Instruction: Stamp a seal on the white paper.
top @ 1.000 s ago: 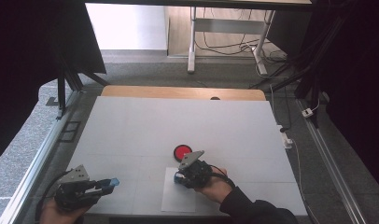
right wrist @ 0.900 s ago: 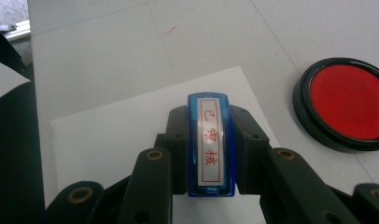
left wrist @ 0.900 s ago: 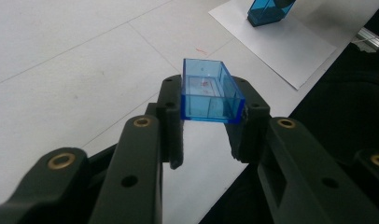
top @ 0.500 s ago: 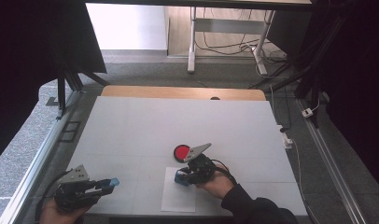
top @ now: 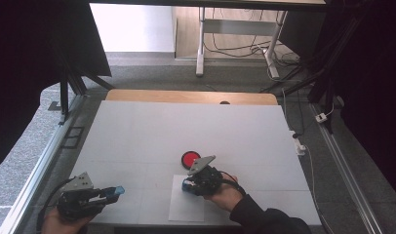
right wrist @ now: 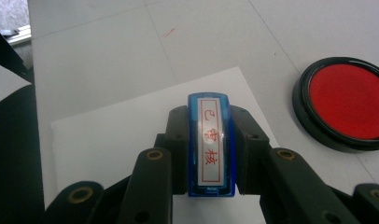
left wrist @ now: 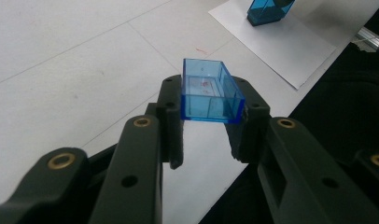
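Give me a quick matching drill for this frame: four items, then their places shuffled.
Items:
1. blue stamp
2. blue stamp cap
3. red ink pad
4. white paper sheet

Places:
A. flat on the table, near its front edge
B. clamped in the left gripper
C. on the table, just beyond the paper
D. clamped in the right gripper, over the paper

Pairs: 1-D, 2-B, 3-C, 4-A

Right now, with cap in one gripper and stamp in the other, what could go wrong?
1. The right gripper holds the stamp over the sheet of paper; an off-square press could smear or print partly.
2. The red ink pad sits open beside it; a sideways swing could knock it.
3. The left gripper pinches the blue cap near its end, at the table edge; it might slip off.
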`<state>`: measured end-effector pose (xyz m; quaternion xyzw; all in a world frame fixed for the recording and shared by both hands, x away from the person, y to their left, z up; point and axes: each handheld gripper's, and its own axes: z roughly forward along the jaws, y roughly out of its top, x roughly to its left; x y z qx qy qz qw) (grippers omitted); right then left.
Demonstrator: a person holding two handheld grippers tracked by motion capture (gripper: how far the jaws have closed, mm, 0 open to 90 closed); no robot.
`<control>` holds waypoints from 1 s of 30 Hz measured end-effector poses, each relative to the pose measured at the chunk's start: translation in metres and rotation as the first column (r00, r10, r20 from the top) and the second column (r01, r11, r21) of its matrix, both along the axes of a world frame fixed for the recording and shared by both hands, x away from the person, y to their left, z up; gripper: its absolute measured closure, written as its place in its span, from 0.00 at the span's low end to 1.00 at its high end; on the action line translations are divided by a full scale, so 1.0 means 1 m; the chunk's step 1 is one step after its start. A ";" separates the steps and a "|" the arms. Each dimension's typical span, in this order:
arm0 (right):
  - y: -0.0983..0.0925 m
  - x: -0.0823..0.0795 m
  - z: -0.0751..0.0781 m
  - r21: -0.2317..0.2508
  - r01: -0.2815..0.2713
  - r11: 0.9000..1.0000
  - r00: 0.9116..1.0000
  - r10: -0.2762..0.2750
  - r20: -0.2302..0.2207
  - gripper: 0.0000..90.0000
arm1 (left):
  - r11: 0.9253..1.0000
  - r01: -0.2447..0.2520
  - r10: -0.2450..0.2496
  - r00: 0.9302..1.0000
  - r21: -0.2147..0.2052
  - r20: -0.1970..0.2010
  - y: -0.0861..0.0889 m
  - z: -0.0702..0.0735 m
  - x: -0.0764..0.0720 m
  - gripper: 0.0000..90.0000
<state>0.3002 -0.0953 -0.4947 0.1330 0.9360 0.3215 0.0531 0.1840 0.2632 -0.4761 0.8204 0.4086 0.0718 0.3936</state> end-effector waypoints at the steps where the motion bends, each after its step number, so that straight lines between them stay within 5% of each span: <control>1: 0.000 -0.001 0.000 -0.008 -0.005 1.000 1.000 0.005 0.013 0.80 | 1.000 0.000 0.000 1.000 0.000 0.000 0.000 0.000 0.000 0.76; 6: 0.001 -0.003 0.000 -0.010 -0.001 1.000 1.000 0.001 0.016 0.80 | 1.000 0.000 0.000 1.000 0.001 0.000 0.000 0.000 0.000 0.76; 16: -0.007 0.011 -0.002 0.056 0.032 0.998 0.995 -0.027 -0.094 0.80 | 1.000 0.001 -0.001 1.000 0.000 -0.001 0.000 0.000 0.000 0.76; 30: -0.003 0.007 0.000 0.022 0.003 1.000 0.999 -0.002 -0.049 0.80 | 1.000 0.002 -0.002 1.000 0.000 -0.004 0.000 0.000 0.000 0.76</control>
